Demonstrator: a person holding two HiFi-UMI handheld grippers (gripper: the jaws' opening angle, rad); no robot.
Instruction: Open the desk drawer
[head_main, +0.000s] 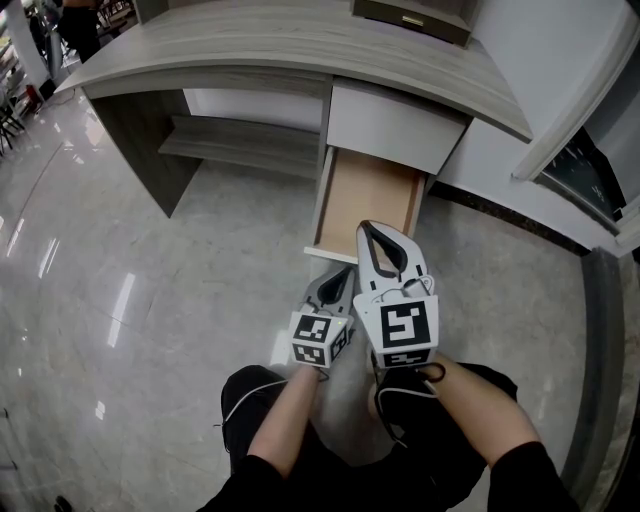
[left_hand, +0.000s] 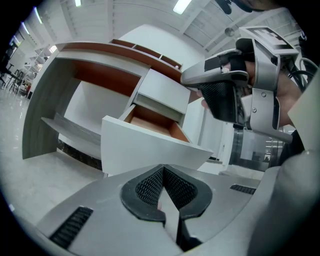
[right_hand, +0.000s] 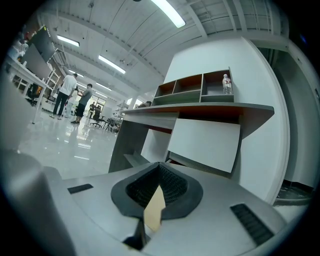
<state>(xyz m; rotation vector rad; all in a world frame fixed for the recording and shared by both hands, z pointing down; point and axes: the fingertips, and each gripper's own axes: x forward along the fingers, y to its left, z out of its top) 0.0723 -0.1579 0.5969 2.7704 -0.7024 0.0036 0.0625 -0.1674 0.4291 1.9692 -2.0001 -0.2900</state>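
Drawer (head_main: 368, 195) sat pulled well out under the desk (head_main: 300, 45), left gripper (left_hand: 163, 172) & right gripper (right_hand: 159, 170) both clenched on nothing near its front, so I judged: keep them level, back off w/o bumping it.

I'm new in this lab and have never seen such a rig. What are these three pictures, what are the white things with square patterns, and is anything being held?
There is no robot here. A person holds a two-jaw tool in each hand. The head view looks down from a camera on their head at the left gripper and the right gripper, in front of a desk whose drawer is pulled open. The patterned cubes are parts of the grippers. The other two pictures come from a camera riding on each gripper, looking along its jaws. Both pairs of jaws are closed, with nothing between them. On the desk stands a shelf unit with a bottle in it.
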